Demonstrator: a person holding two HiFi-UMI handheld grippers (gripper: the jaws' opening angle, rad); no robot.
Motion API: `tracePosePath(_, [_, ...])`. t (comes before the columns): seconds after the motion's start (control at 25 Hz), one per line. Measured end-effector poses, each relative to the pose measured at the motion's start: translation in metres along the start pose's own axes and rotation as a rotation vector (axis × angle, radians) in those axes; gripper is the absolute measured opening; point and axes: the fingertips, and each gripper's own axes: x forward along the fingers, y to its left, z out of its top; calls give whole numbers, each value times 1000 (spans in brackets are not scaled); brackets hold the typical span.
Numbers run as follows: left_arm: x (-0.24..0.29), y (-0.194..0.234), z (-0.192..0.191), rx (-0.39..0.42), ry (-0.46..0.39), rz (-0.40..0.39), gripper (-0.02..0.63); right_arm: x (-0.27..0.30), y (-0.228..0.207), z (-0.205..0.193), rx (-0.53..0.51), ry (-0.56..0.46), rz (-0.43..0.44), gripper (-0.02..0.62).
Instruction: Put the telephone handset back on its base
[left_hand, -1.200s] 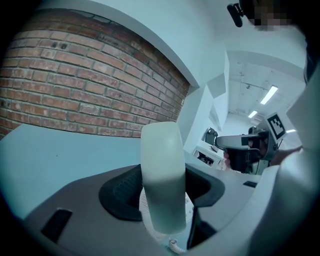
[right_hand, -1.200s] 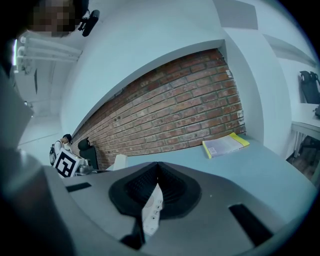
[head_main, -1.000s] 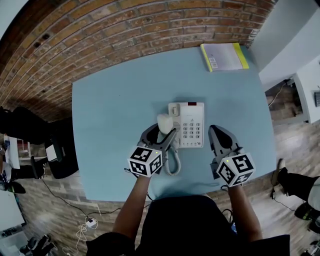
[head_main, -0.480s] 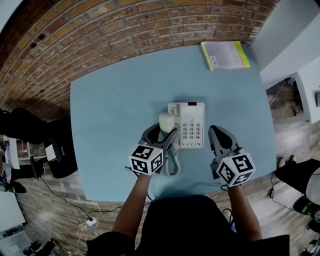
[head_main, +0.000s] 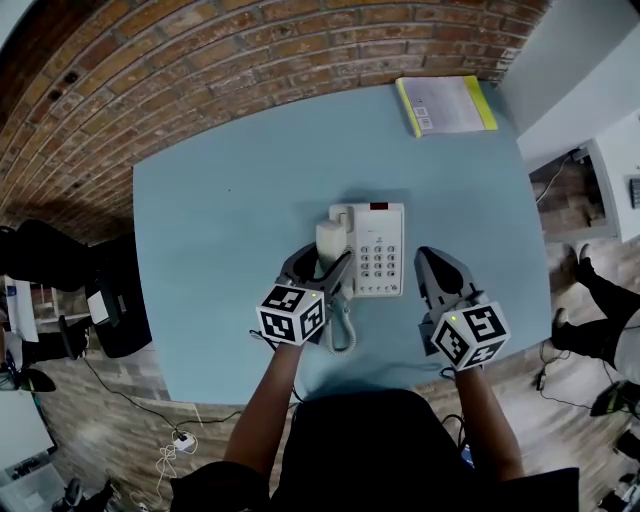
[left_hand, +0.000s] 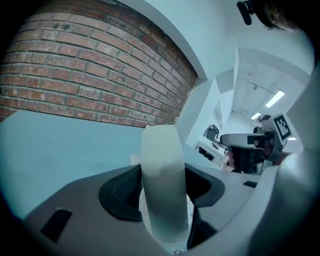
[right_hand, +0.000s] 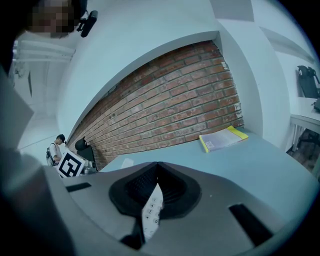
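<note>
The white telephone base (head_main: 382, 250) with its keypad lies in the middle of the light blue table (head_main: 220, 220). My left gripper (head_main: 322, 264) is shut on the white handset (head_main: 330, 240), which stands tilted over the base's left cradle side. In the left gripper view the handset (left_hand: 161, 170) fills the gap between the jaws. Its coiled cord (head_main: 343, 325) hangs down to the table beside the left gripper. My right gripper (head_main: 433, 264) hovers just right of the base, shut with nothing in it. Through its narrow slit shows the keypad (right_hand: 151, 212).
A yellow-edged booklet (head_main: 445, 104) lies at the table's far right corner, also in the right gripper view as the booklet (right_hand: 222, 138). A brick wall (head_main: 200, 70) runs behind the table. A person's legs and shoe (head_main: 590, 330) are on the floor at the right.
The left gripper and handset have barely shifted over the base's left side. The right gripper has stayed put. The person's leg at the right has moved.
</note>
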Motion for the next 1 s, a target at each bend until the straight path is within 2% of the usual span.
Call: tracePosePath(1.0, [36, 12, -6, -93, 4, 46, 247, 2, -13, -7, 19, 21, -6, 12])
